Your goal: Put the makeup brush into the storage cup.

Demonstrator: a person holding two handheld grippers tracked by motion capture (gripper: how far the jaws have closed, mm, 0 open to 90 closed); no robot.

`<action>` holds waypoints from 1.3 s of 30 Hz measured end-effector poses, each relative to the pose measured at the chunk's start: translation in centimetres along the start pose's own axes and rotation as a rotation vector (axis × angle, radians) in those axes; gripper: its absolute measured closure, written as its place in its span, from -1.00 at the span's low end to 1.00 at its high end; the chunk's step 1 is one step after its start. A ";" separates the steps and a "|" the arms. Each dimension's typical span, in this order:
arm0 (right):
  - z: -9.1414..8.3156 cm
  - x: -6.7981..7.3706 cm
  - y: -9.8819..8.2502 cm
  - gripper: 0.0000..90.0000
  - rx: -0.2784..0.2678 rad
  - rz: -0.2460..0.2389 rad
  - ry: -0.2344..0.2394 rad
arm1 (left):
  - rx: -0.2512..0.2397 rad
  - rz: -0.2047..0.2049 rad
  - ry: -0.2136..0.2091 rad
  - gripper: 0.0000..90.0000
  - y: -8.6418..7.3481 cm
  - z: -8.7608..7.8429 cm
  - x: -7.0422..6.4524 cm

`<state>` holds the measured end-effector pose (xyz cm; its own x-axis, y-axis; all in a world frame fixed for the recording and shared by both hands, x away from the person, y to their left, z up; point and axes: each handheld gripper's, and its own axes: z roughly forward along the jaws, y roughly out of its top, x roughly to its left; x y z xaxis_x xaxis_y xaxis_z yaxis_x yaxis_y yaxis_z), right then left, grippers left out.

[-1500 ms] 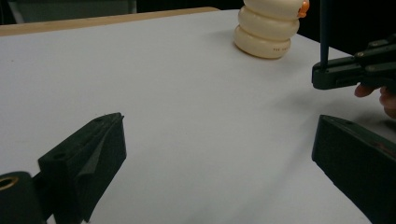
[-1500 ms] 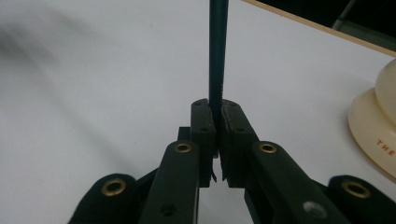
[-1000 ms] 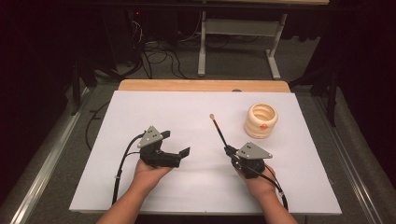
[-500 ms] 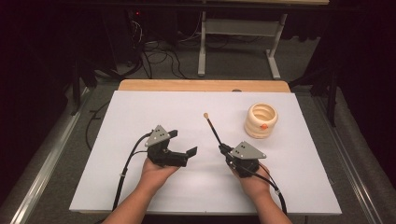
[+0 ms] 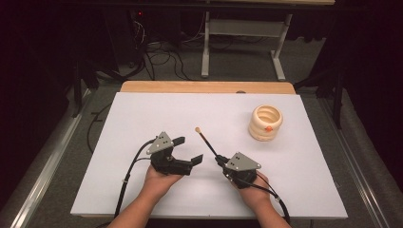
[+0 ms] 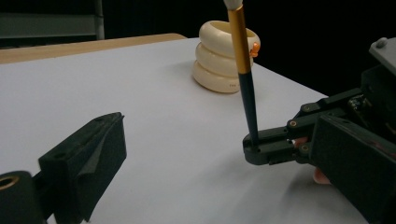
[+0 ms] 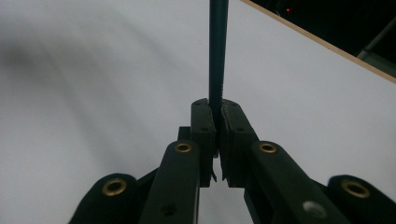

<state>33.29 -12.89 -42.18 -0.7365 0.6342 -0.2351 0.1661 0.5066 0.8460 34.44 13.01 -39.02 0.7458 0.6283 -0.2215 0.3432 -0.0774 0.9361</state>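
Right gripper (image 5: 219,160): clamped the brush (image 5: 207,141) by its handle end, tip raised for control.
Left gripper (image 5: 188,148): gaped empty, its jaws just narrowing, beside the brush near the table's (image 5: 142,114) front edge.

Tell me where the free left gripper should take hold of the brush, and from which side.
Probably the gold band, just under the pale tip. The right gripper clamps the brush at its dark lower end, so the upper stem stands free. The left gripper, jaws open, can come in from its own side, across the stem.
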 end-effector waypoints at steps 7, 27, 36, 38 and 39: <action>0.3 0.8 0.0 0.95 0.016 -0.016 0.025 | -0.012 -0.012 -0.017 -0.78 0.0 0.0 0.0; 0.7 1.6 0.2 0.95 0.015 -0.040 0.049 | -0.032 -0.061 -0.090 0.00 -0.1 -0.4 0.7; 0.8 1.9 0.2 0.95 0.022 -0.056 0.056 | -0.031 -0.055 -0.118 0.36 -0.2 -0.5 0.7; 0.8 1.9 0.2 0.95 0.023 -0.059 0.057 | -0.031 -0.056 -0.119 0.41 -0.2 -0.4 0.7; 0.9 1.9 0.2 0.95 0.022 -0.065 0.057 | -0.032 -0.054 -0.115 0.41 -0.2 -0.5 0.7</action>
<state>32.46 -11.06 -42.88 -0.7825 0.5654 -0.2609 0.1308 0.5588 0.8189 34.66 13.85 -39.25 0.7875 0.5382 -0.3002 0.3679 -0.0198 0.9296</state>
